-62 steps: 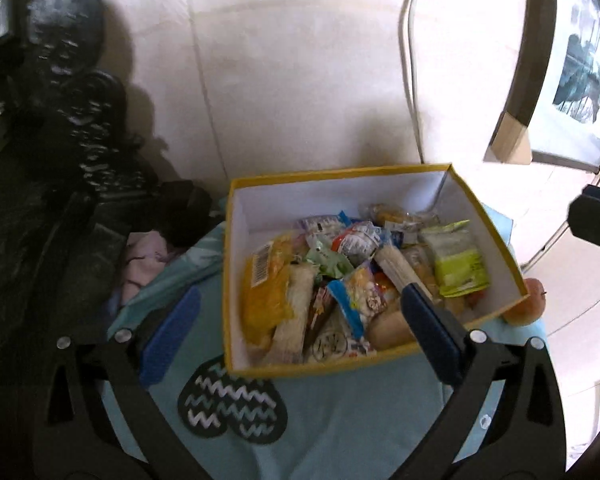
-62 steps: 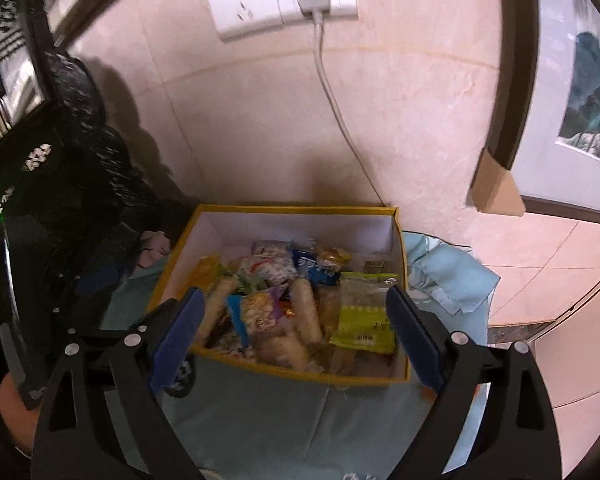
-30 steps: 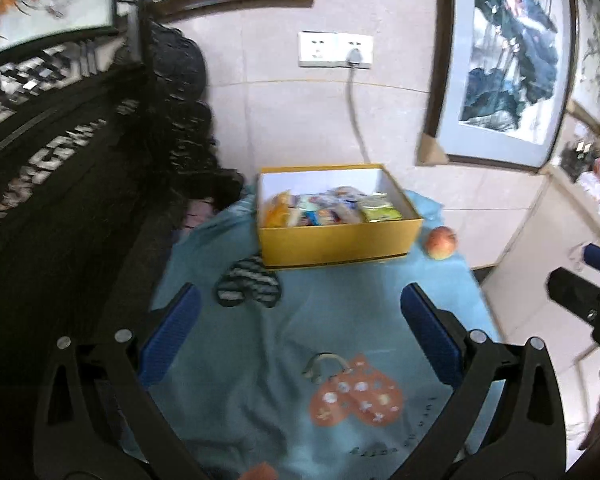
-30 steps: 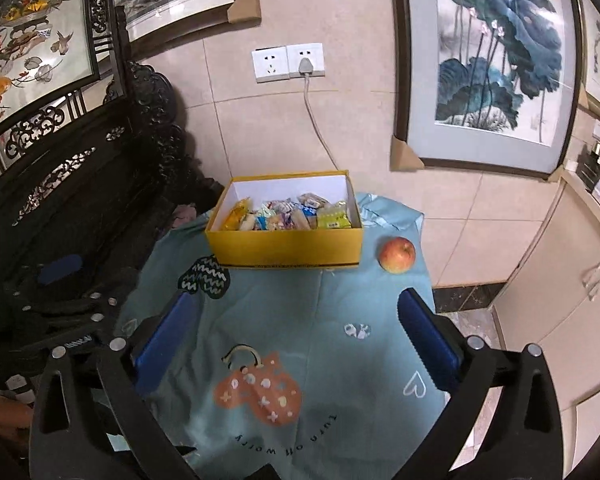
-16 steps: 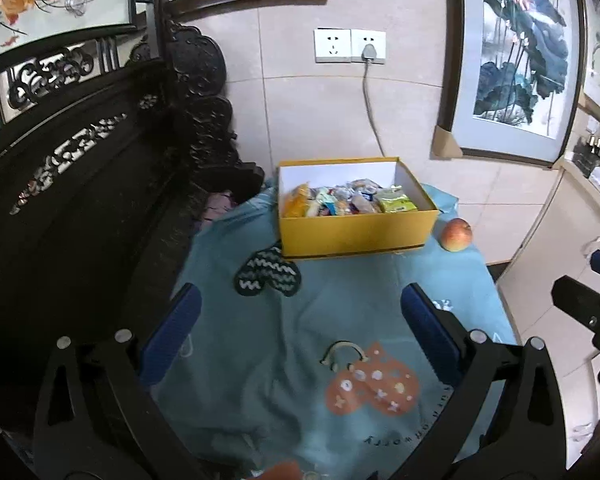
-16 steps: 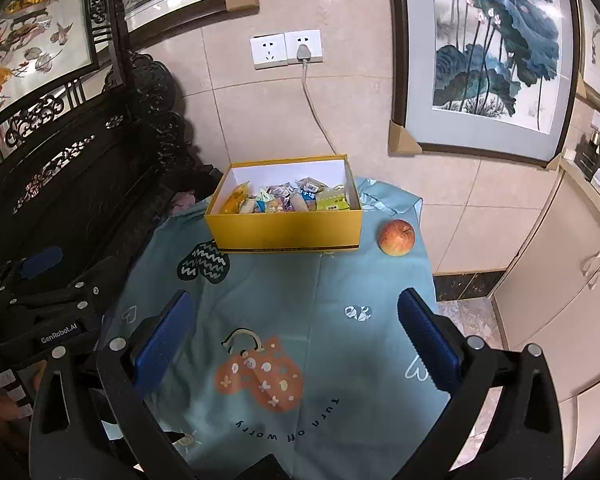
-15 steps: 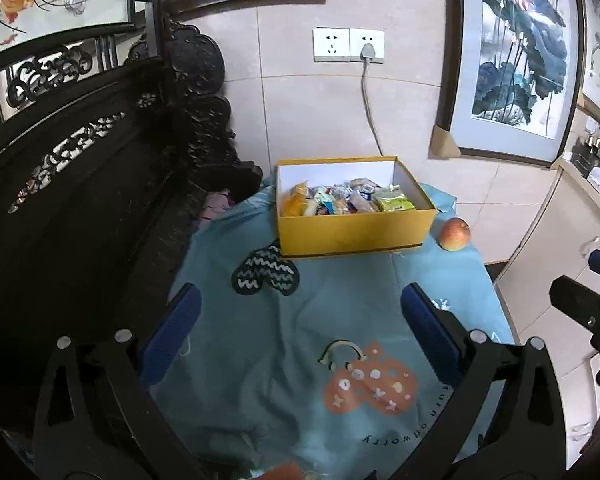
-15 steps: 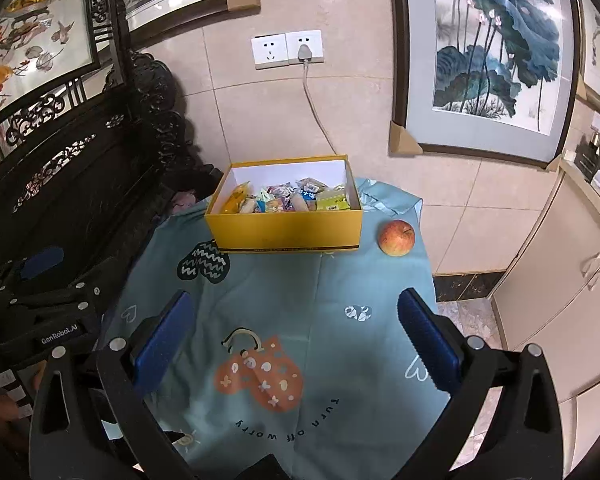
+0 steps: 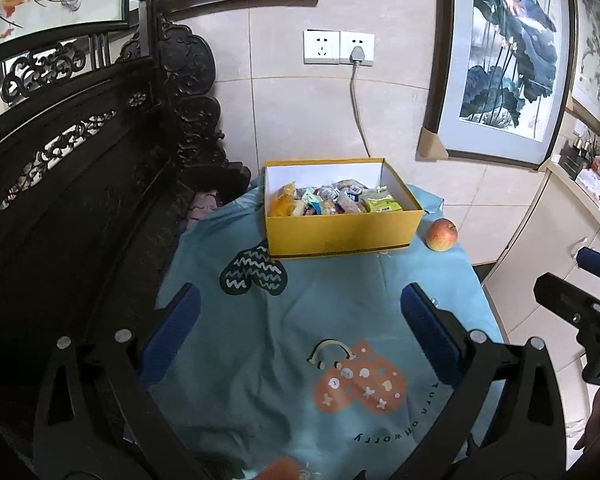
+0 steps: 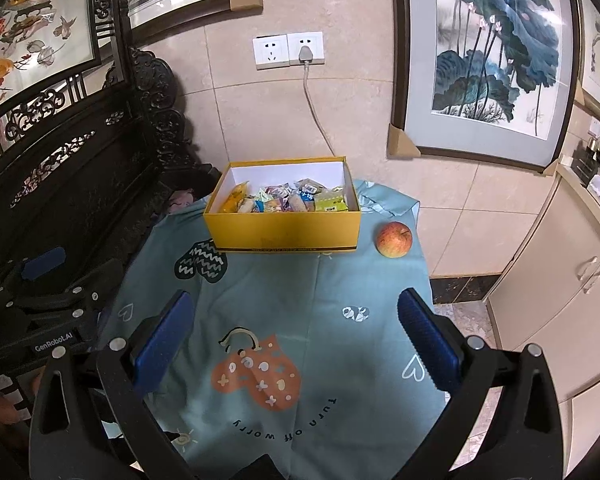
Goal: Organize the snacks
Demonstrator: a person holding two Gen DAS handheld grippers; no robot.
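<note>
Yellow cardboard forms the open box (image 9: 342, 232) that sits at the far end of the desk (image 9: 340, 300), well ahead of both pairs of jaws and roughly centred between the blue pads of each. Inside it lie the packed snacks (image 9: 332, 200), among them an orange-yellow packet at the left end and a pale green one at the right. A red apple (image 10: 394, 239) rests on the teal cloth (image 10: 300, 300) just beside the box's right end, ahead of the right pad in both views. The left gripper (image 9: 300, 330) has its jaws released and spread wide with nothing between them, above the cloth's orange mitten print (image 9: 358, 384); the right gripper (image 10: 296, 332) is likewise spread and empty, over the same print. Each tool shows in the other's view: the right one at the far right edge of the left wrist view, the left one low at the left edge of the right wrist view. Compared with two seconds ago, when both cameras were close over the box and its contents filled the space between the pads, both grippers have pulled far back, so the whole desk, the carved dark wooden bench (image 9: 80, 200) to the left and the wall socket (image 10: 288, 50) now show. Over the last half second the view has barely changed.
</note>
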